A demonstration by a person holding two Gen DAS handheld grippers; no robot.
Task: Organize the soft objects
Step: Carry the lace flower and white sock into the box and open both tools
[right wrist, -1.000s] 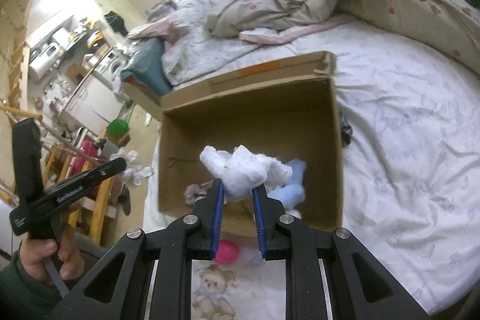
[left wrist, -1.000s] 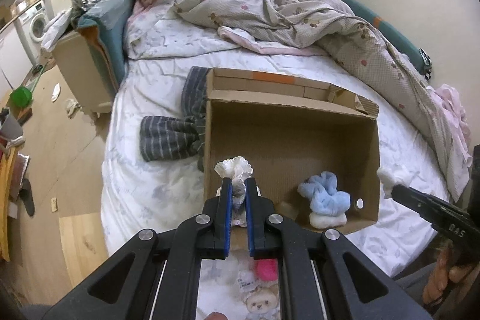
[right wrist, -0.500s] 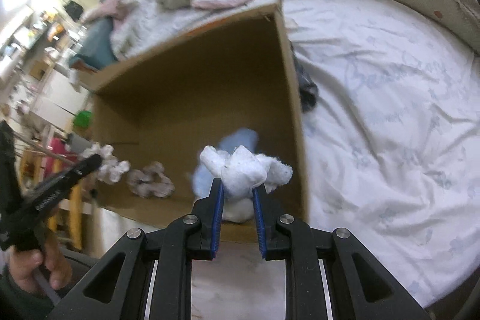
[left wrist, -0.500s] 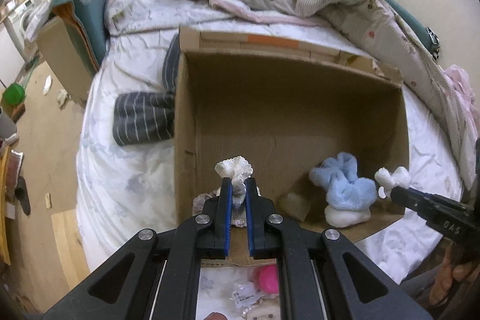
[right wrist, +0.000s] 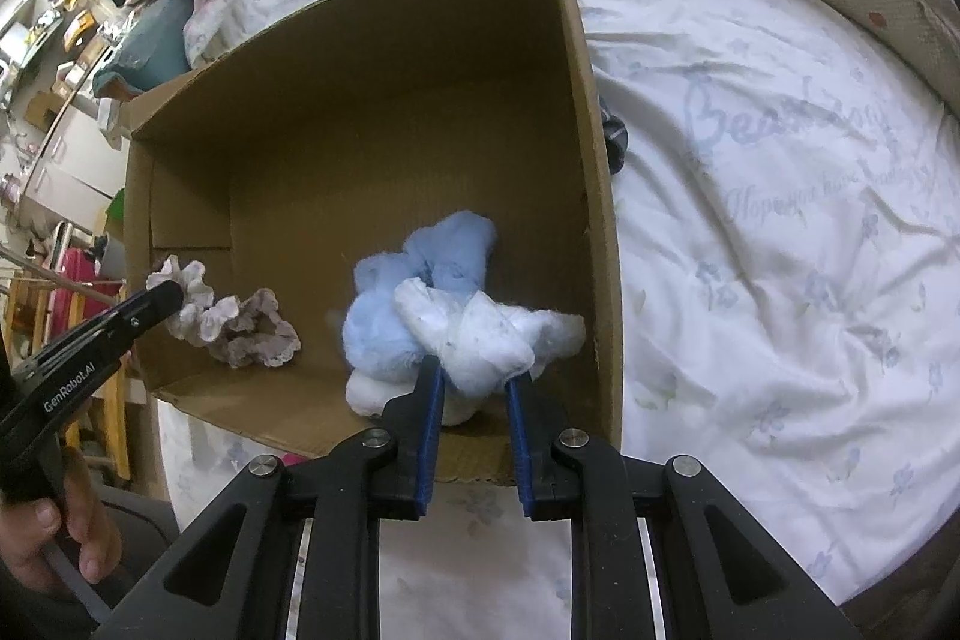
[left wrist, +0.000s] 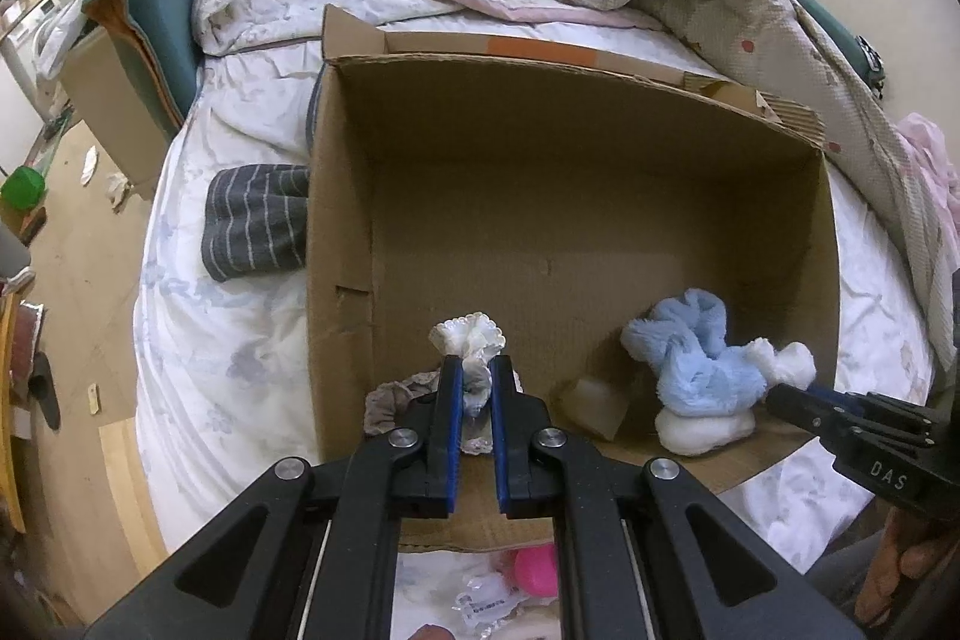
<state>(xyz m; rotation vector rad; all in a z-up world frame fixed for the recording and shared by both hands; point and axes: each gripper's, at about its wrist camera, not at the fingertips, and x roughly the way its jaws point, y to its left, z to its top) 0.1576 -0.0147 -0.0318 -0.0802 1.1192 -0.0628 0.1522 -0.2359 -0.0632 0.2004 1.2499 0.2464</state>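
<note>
So left view: the left gripper (left wrist: pixel 475 376) pinches a lacy sock (left wrist: pixel 469 347) that pokes out past its fingertips, over the box (left wrist: pixel 336 244). Right view: the right gripper (right wrist: pixel 474 376) squeezes a white fluffy sock (right wrist: pixel 480 328) bulging between its fingers, above the blue sock (right wrist: pixel 414 292).

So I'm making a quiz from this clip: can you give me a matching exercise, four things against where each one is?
Things:
1. white fluffy piece
2. lacy frilled piece
3. blue fluffy piece
4. striped grey cloth

Places:
A. on the bed, outside the cardboard box
B. in the left gripper
C. lying inside the box
D. in the right gripper

Pairs: 1-D, 2-B, 3-C, 4-A
</note>
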